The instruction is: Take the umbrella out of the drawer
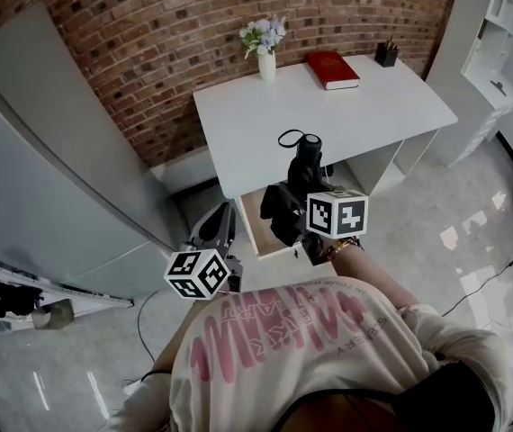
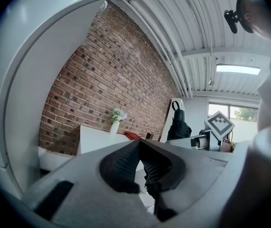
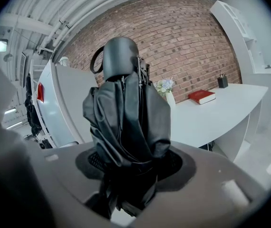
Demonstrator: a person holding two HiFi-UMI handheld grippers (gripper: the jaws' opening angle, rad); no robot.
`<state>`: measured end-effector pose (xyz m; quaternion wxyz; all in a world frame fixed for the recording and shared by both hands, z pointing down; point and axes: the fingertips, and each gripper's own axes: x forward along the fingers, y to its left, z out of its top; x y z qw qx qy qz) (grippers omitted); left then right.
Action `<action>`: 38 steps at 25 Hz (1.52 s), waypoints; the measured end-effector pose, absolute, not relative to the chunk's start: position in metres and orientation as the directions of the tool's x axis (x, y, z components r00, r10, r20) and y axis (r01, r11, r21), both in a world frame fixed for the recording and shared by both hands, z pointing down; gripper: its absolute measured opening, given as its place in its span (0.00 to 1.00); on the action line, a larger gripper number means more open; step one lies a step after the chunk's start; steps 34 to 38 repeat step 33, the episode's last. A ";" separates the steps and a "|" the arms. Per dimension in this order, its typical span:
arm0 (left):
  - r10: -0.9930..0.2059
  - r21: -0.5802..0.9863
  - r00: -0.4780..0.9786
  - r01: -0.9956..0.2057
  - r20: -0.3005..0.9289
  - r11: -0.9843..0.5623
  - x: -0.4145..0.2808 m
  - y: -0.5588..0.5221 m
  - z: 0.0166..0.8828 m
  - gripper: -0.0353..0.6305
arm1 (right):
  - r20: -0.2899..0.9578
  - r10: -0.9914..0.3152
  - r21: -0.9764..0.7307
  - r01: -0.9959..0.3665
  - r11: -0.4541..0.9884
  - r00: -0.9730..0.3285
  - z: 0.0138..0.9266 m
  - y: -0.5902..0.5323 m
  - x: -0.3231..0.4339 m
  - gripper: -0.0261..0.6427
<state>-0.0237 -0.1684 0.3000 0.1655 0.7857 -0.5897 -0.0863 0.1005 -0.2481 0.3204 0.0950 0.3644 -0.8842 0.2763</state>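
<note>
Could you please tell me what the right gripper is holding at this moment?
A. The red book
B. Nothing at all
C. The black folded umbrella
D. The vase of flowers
C: in the right gripper view, the right gripper has its jaws clamped on the black folded umbrella, while the red book and the vase of flowers stand untouched on the white desk.
</note>
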 end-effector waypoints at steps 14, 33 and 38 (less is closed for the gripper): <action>-0.948 0.369 0.304 -0.895 0.093 -0.251 -0.012 -0.171 0.314 0.06 | 0.397 -0.578 -0.427 -0.701 0.571 -0.713 0.341 -0.247 0.111 0.42; -0.948 0.390 0.292 -0.893 0.127 -0.222 -0.020 -0.174 0.333 0.06 | 0.455 -0.534 -0.445 -0.701 0.557 -0.713 0.373 -0.247 0.099 0.42; -0.948 0.390 0.292 -0.893 0.127 -0.222 -0.020 -0.174 0.333 0.06 | 0.455 -0.534 -0.445 -0.701 0.557 -0.713 0.373 -0.247 0.099 0.42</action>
